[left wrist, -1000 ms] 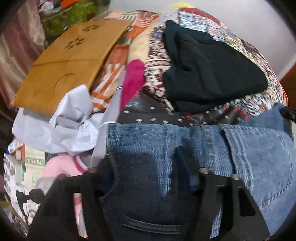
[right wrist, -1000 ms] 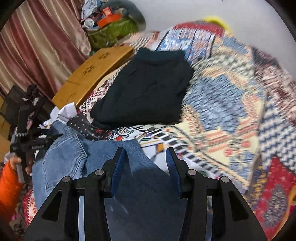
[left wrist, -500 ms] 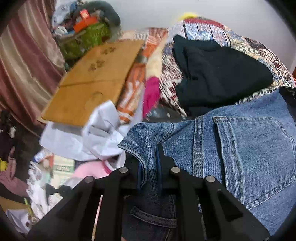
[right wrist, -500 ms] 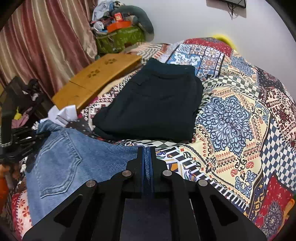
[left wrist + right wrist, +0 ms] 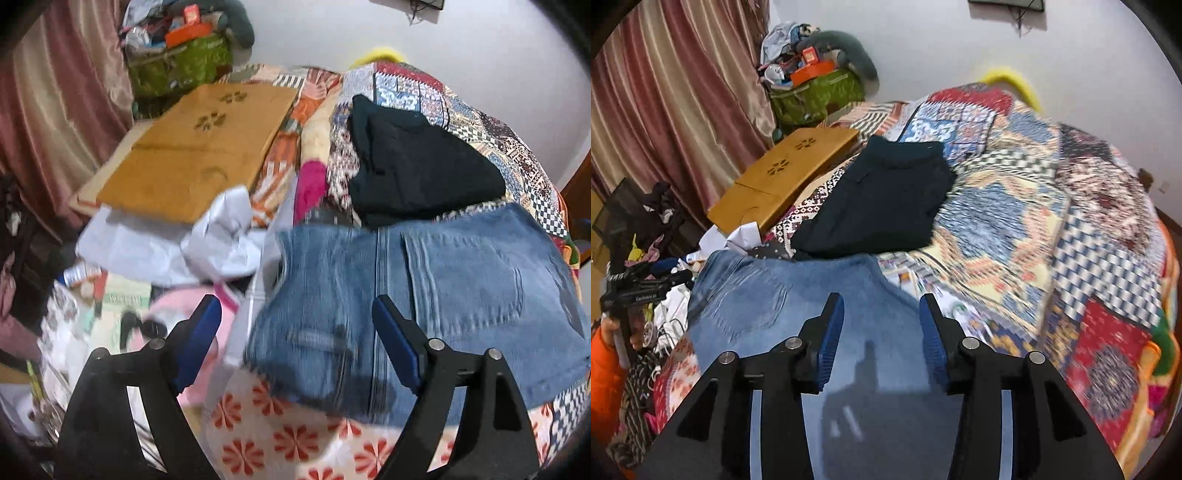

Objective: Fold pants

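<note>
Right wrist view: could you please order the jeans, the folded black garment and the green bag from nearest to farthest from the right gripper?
1. Jeans, directly beneath the right gripper.
2. Black garment, ahead on the quilt.
3. Green bag, far back-left by the curtain.

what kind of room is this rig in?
Most likely a lived-in bedroom. The jeans lie on a bed under a patchwork quilt, next to folded dark pants. A pink curtain hangs at one side, and a green bag stuffed with odds and ends stands against the wall.
</note>
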`<action>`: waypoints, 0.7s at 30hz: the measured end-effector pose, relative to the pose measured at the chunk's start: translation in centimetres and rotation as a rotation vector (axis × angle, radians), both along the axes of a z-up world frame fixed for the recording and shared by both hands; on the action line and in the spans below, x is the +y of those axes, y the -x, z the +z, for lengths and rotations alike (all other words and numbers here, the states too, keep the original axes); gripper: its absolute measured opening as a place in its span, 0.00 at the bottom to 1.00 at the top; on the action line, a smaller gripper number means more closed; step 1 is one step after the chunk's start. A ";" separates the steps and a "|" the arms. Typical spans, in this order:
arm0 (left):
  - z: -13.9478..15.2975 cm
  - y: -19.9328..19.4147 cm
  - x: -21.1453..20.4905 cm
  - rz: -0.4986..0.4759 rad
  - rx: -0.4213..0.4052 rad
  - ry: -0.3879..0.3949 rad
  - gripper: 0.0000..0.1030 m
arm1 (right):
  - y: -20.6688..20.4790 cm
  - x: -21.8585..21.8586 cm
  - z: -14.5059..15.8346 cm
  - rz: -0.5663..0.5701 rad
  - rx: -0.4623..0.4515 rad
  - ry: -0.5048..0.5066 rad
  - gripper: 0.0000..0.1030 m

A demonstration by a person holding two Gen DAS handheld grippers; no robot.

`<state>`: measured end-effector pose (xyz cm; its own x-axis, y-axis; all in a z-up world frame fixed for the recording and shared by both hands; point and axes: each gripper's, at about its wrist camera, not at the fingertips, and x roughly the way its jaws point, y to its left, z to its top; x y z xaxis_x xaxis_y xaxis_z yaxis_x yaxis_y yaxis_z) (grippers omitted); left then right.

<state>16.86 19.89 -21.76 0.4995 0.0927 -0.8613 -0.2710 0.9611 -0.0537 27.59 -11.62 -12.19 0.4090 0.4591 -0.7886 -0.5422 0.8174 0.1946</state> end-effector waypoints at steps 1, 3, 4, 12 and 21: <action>-0.5 0.5 0.1 0.009 0.015 0.017 0.81 | 1.0 -0.8 0.3 -0.005 -0.006 0.000 0.39; -1.8 1.6 0.2 0.037 0.051 0.059 0.81 | 2.8 -2.1 0.5 -0.009 -0.007 -0.001 0.41; -2.3 1.9 0.2 0.047 0.062 0.074 0.81 | 3.7 -2.7 0.3 -0.014 -0.005 0.000 0.41; -6.1 2.7 -0.5 0.105 0.132 0.279 0.66 | 8.2 -6.4 -4.4 -0.079 0.093 0.066 0.42; -5.5 1.5 -1.0 0.104 0.080 0.327 0.22 | 11.2 -10.1 -5.1 -0.190 0.089 0.074 0.52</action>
